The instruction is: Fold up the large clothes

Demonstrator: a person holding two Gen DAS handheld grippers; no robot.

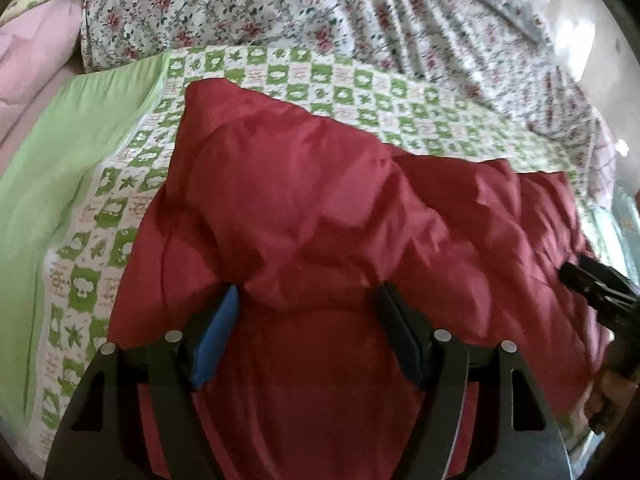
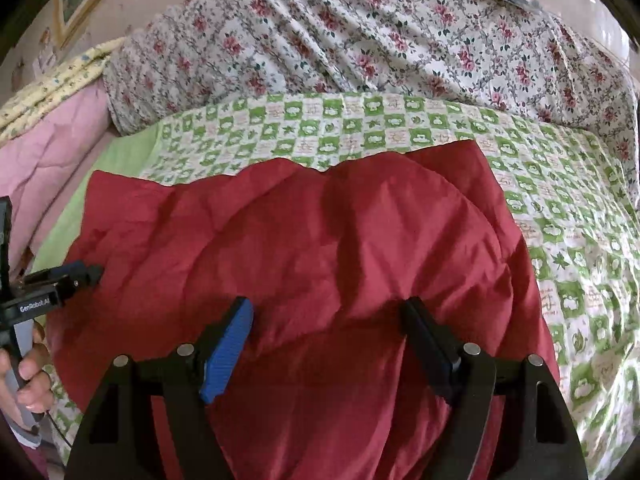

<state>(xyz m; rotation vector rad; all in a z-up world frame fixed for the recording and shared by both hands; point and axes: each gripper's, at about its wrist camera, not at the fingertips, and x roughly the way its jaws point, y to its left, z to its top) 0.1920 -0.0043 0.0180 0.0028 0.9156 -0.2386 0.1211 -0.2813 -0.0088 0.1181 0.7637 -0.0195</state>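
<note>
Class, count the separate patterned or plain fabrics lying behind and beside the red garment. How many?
4, though more may be hidden. The green checked sheet lies under the red garment, the floral quilt behind it, the pink quilt at the left, and the yellow quilt above that.

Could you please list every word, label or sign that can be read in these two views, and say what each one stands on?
"GenRobot.AI": white lettering on the black body of the left hand-held gripper, at the left edge of the right wrist view.
Pinkish character-like motifs in the white squares of the green-and-white checked sheet: too blurred to read.
Red quilted garment: no text visible.
Left wrist view: nothing legible.
</note>
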